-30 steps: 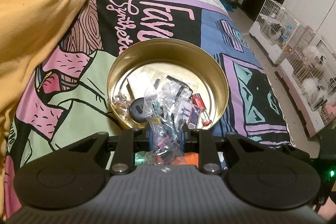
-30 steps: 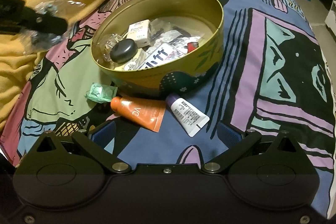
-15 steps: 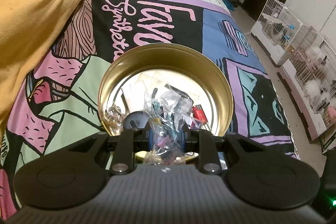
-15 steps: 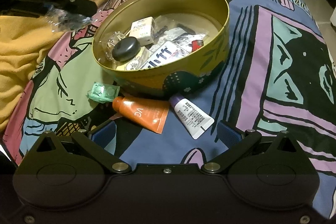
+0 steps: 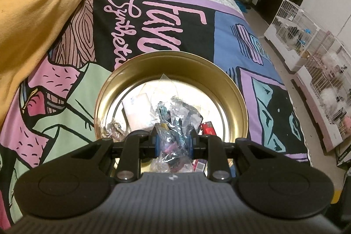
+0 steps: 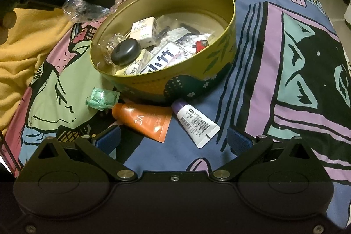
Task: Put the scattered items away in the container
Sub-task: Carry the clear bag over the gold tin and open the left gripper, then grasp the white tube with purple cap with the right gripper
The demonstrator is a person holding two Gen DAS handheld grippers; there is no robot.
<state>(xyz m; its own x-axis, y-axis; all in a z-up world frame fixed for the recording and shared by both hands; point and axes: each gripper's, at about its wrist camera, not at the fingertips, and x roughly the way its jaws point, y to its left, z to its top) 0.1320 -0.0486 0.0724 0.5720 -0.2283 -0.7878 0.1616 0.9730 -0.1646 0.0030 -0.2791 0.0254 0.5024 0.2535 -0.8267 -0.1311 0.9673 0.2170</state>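
Clear bag arrives over the tin

Your left gripper (image 5: 173,144) is closed tight on the crinkled plastic bag (image 5: 173,124), above the round gold tin (image 6: 228,14) near its rim; release too early and it may fall outside. Right gripper (image 6: 173,137) is wide open, empty.

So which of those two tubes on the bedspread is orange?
The orange tube, marked VC, lying left of the white tube with the purple cap.

Both tools are matte black with round embossed side discs, silver pivot screws and blue finger pads; the left tool (image 5: 173,144) has a ribbed grey housing; the right tool (image 6: 173,139) a plain black one.
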